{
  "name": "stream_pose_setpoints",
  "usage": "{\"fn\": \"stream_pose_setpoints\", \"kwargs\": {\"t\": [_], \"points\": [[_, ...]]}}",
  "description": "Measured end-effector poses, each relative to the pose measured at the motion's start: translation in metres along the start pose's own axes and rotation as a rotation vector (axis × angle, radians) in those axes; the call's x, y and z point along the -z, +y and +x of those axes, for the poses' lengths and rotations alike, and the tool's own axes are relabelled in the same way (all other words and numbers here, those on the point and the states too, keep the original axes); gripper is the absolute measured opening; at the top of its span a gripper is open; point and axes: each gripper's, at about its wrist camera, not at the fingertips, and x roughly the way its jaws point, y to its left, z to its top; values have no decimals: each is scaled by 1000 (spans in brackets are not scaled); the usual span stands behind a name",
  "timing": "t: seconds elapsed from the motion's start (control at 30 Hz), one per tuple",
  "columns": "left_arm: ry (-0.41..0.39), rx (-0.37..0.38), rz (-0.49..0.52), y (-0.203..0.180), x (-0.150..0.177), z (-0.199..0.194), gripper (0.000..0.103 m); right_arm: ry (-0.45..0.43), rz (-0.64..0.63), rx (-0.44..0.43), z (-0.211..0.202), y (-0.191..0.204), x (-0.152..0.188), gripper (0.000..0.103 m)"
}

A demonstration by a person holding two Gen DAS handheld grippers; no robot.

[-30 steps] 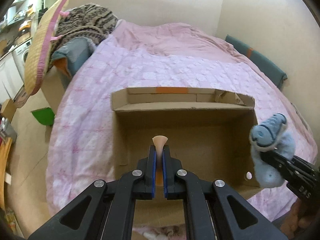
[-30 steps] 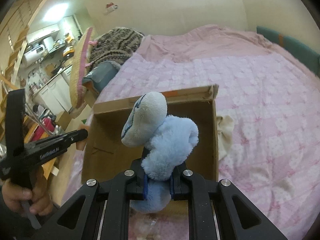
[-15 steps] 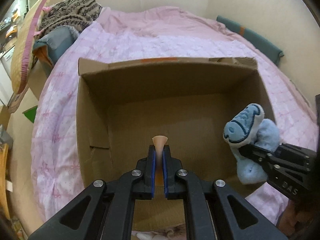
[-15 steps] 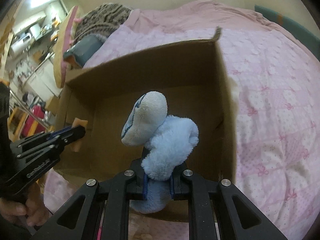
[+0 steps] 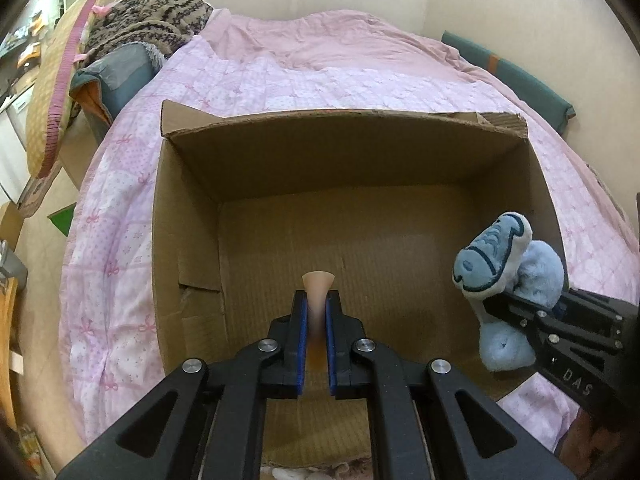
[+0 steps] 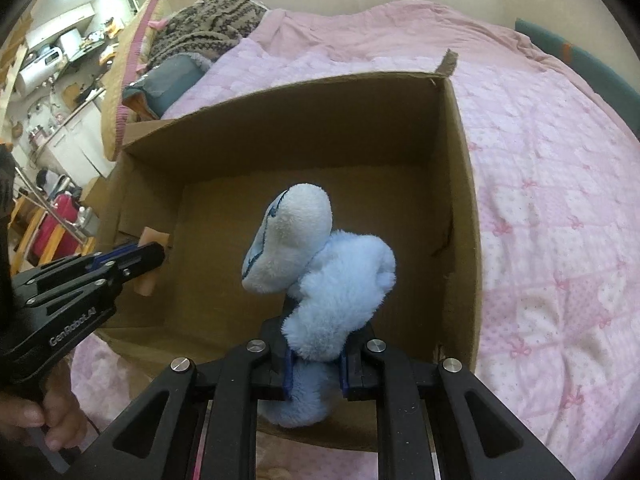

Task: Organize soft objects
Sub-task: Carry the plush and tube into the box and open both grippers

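An open cardboard box [image 5: 188, 240] [image 6: 460, 168] stands on the pink bed, its floor bare. My left gripper [image 5: 316, 300] is shut on a small peach-orange soft object [image 5: 318, 284] and holds it inside the box over the near left part; it shows in the right wrist view [image 6: 150, 254] with the object [image 6: 154, 236]. My right gripper [image 6: 316, 344] is shut on a light blue plush toy [image 6: 320, 264] and holds it over the box's near right edge; the toy also shows in the left wrist view [image 5: 504, 276].
A pink quilt [image 5: 300, 76] [image 6: 560, 200] covers the bed around the box. A knitted patterned blanket [image 5: 152, 20] and a grey-blue cushion [image 5: 116, 76] lie at the far left. A teal bolster [image 5: 512, 76] runs along the right wall. Kitchen furniture [image 6: 52, 60] stands beyond the bed.
Both grippers have moved forward and down over the box with their objects still held. The box now fills the views and its far flap no longer covers the opening.
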Motion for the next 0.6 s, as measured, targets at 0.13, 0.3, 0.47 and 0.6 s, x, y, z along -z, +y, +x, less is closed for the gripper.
{"fn": "stream_pose_setpoints", "kwargs": {"t": [0.13,0.3,0.47,0.6], "points": [[-6,-4,17,-3,2,0,7,4,7,-3,1,0,0,17],[-27,3,35,-8,1,-5,16,-4,16,-19,0,0,0,17],[-34,7,42,-10,1,-9,16,-35,18,-22,-7,-2,-1,17],[-55,8,47,-12,-1,-15,22,-53,28,-37,-12,-3,-2,18]]}}
